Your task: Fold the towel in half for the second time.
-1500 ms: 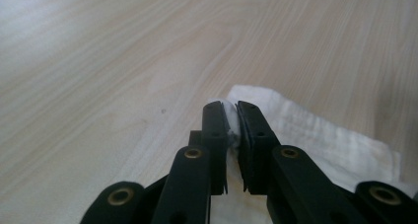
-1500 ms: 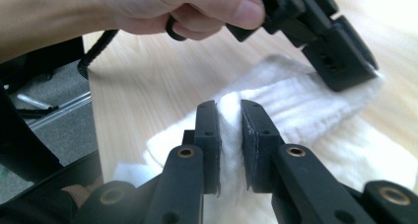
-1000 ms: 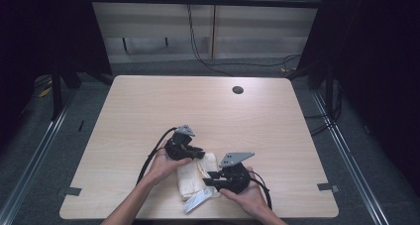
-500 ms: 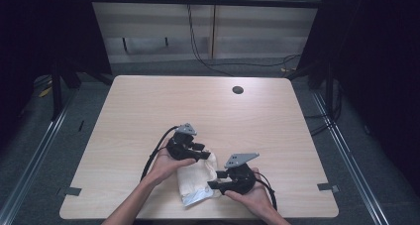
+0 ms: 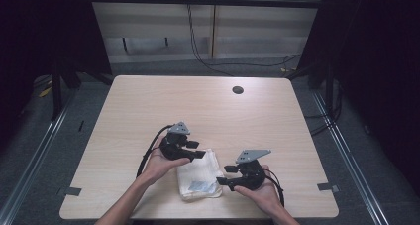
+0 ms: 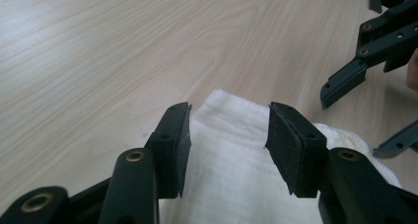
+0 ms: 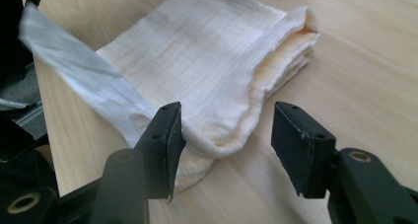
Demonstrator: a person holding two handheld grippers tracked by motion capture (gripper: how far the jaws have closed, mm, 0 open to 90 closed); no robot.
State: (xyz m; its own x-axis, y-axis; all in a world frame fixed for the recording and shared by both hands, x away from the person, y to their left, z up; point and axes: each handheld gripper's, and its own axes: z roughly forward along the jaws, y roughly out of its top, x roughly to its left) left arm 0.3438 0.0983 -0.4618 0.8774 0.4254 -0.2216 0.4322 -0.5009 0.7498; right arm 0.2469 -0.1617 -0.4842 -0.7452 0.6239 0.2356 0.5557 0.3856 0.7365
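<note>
A: What is seen on the table (image 5: 148, 101) at this moment?

B: A folded cream cloth (image 5: 198, 173) is laid flat near the person's edge, between the two hands. A grey label (image 5: 200, 186) is seen on its near part.

A: How is the left claw (image 5: 198, 154) set?

B: Its jaws are parted and have just been opening. In the left gripper view the cloth (image 6: 231, 150) is seen between the pads (image 6: 183, 145), but it is not pressed by them; a gap is left on each side.

A: And the right claw (image 5: 223, 174)?

B: It is likewise apart, its jaws having just been opening. In the right gripper view a folded corner of the cloth (image 7: 212, 81) is seen lying between the pads (image 7: 173, 145) and resting on the wood, unclamped. The grey label (image 7: 79, 86) is seen running off to one side.

A: What has changed, compared with a second ago?

B: Both claws were drawn closer together over the cloth then; now the right claw has been moved off toward the cloth's right edge, and the cloth has been let go.

A: What may be judged from that?

B: A fold is probably finished, the cloth having been released and left lying neatly. Either a further fold is to be gripped afresh, or the work is nearly done.
</note>
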